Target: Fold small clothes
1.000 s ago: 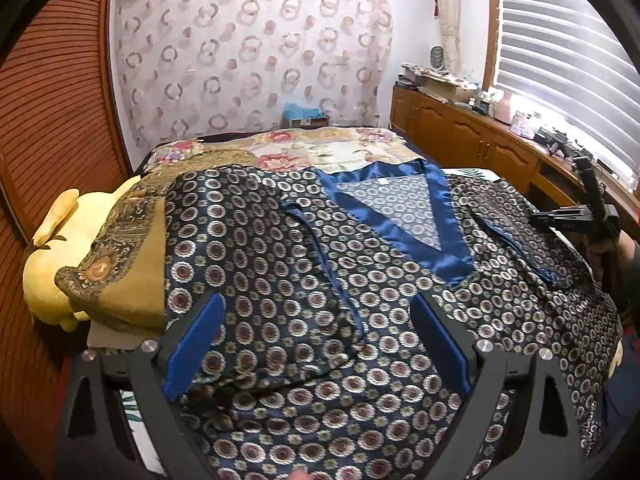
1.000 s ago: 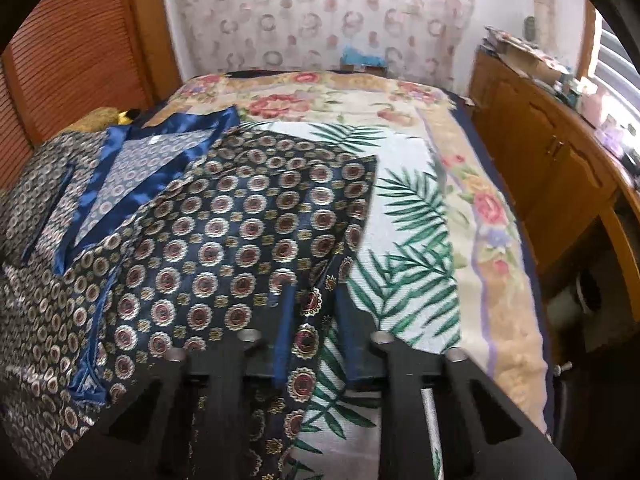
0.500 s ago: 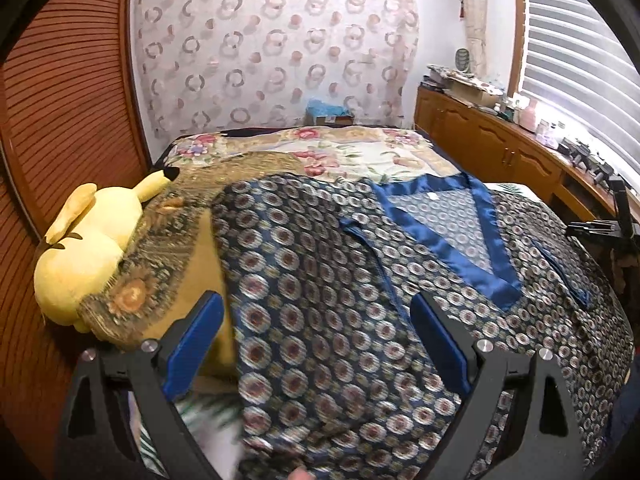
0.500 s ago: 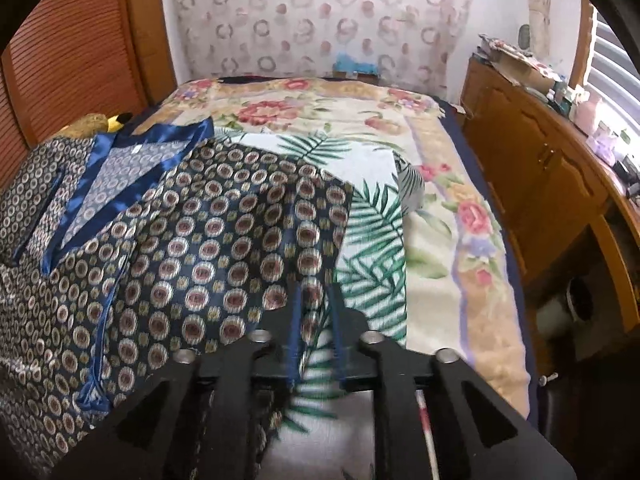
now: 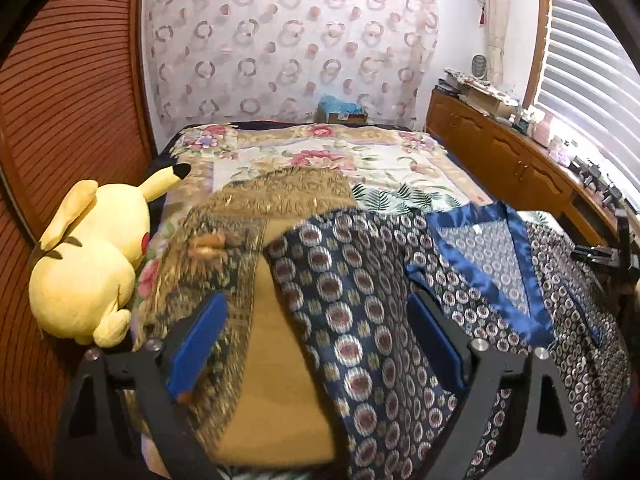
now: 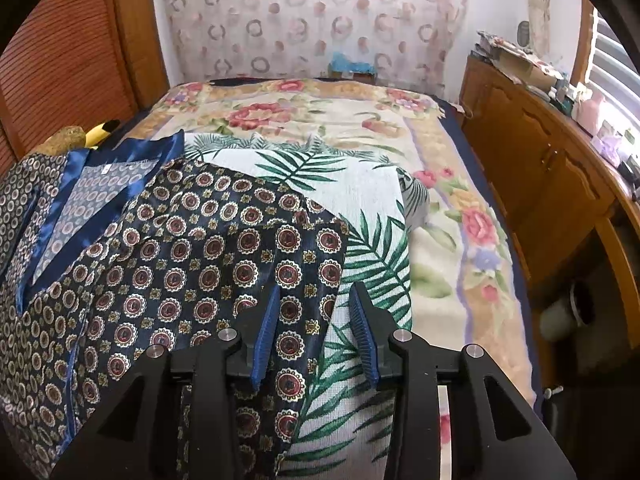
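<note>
A dark blue patterned satin top (image 5: 472, 288) with a bright blue collar (image 5: 516, 292) lies spread on the bed; it also shows in the right wrist view (image 6: 168, 264). My left gripper (image 5: 316, 316) is open above the top's left sleeve (image 5: 352, 320) and a folded gold patterned cloth (image 5: 244, 248). My right gripper (image 6: 314, 308) is open, its jaws a little apart, with the top's right sleeve edge (image 6: 296, 280) lying between them. The right gripper's frame shows at the right edge of the left wrist view (image 5: 612, 256).
A yellow plush toy (image 5: 88, 256) lies at the bed's left edge by the wooden slatted wall (image 5: 64, 112). A floral and palm-leaf bedspread (image 6: 400, 184) covers the bed. Wooden cabinets (image 6: 532, 168) with clutter run along the right. A curtain (image 5: 288, 40) hangs behind.
My right gripper has opened and let go of the sleeve edge. My left gripper stayed open and moved left, so the gold cloth and plush toy now fill more of its view.
</note>
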`<action>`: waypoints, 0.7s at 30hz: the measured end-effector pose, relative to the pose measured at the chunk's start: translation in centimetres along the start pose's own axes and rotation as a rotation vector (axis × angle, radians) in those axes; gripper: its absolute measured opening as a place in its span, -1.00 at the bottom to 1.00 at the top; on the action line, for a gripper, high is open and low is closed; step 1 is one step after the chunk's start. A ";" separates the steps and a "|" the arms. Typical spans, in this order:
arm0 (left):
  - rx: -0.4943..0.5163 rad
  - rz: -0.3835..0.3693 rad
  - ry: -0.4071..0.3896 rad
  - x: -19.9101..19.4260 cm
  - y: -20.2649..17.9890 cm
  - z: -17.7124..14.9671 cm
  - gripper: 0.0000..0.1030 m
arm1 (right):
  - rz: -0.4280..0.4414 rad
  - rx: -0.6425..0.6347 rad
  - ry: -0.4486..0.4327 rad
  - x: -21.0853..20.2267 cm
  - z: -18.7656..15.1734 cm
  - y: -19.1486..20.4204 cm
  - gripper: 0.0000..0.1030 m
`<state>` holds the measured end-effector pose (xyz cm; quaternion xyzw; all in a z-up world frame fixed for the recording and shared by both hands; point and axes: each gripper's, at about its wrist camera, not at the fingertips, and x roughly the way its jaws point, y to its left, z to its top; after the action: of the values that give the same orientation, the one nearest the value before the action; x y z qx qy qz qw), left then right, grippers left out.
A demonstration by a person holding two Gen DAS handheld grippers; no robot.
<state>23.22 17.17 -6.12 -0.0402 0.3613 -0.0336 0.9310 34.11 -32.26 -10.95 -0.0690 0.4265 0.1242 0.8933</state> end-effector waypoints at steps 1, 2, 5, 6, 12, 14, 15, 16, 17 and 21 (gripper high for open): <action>-0.004 -0.008 -0.001 0.1 0.3 0.5 0.74 | 0.001 0.002 0.000 0.0 0.0 -0.1 -0.29; -0.010 -0.015 -0.003 0.2 0.5 0.8 0.68 | 0.002 0.002 0.000 0.0 0.0 0.0 -0.29; -0.025 -0.008 0.006 0.5 1.4 1.6 0.46 | -0.001 0.000 0.000 0.0 0.0 -0.1 -0.26; -0.025 -0.002 0.013 0.8 1.5 1.7 0.32 | -0.002 0.001 0.001 0.1 0.0 -0.1 -0.26; -0.038 -0.028 0.065 2.6 1.6 1.7 0.00 | 0.001 0.005 0.001 0.2 -0.1 -0.3 -0.23; -0.044 -0.031 0.080 3.1 1.5 1.5 -0.02 | 0.000 0.004 0.001 0.2 -0.1 -0.3 -0.23; -0.046 -0.028 0.088 3.4 1.5 1.3 -0.02 | 0.000 0.004 0.001 0.2 -0.1 -0.3 -0.23; -0.046 -0.027 0.091 3.6 1.5 1.3 -0.02 | 0.001 0.005 0.001 0.2 -0.1 -0.3 -0.22; -0.047 -0.022 0.098 3.8 1.5 1.2 -0.02 | 0.001 0.005 0.001 0.2 -0.1 -0.3 -0.22; -0.050 -0.016 0.115 4.4 1.5 0.9 -0.02 | 0.001 0.004 0.001 0.2 -0.1 -0.3 -0.22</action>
<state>27.09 18.30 -8.59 -0.0645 0.4146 -0.0345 0.9071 34.23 -32.52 -11.11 -0.0671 0.4272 0.1235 0.8932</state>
